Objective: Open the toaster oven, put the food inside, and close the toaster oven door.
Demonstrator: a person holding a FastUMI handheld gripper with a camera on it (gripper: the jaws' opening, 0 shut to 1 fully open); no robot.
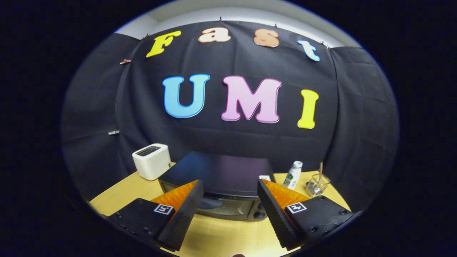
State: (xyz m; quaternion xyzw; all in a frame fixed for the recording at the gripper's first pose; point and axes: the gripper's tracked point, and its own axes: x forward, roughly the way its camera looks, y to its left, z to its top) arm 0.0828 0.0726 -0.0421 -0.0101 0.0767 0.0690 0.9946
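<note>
- The hand-held gripper (230,200) hangs over the near part of the desk (221,235), its two fingers spread wide apart with nothing between them but bare wood.
- Each finger carries a small square black-and-white marker on its top face.
- Just ahead of the fingers, in the gap between their tips, stands the toaster oven (217,178), a dark box with a flat top, in the middle of the desk.
- Its glass door (228,207) faces the fingers and looks shut; two round knobs sit at the door's right end.
- Whether any food lies inside cannot be told through the dark glass.
- Behind the oven's left side, near the desk's far left corner, stands a white slot toaster (151,160), just beside the oven.
- Beyond the right finger, toward the desk's far right corner, a white bottle (293,174) with a green label stands upright.
- Just right of the bottle is a clear glass jar (317,185) with a thin stick standing in it.
</note>
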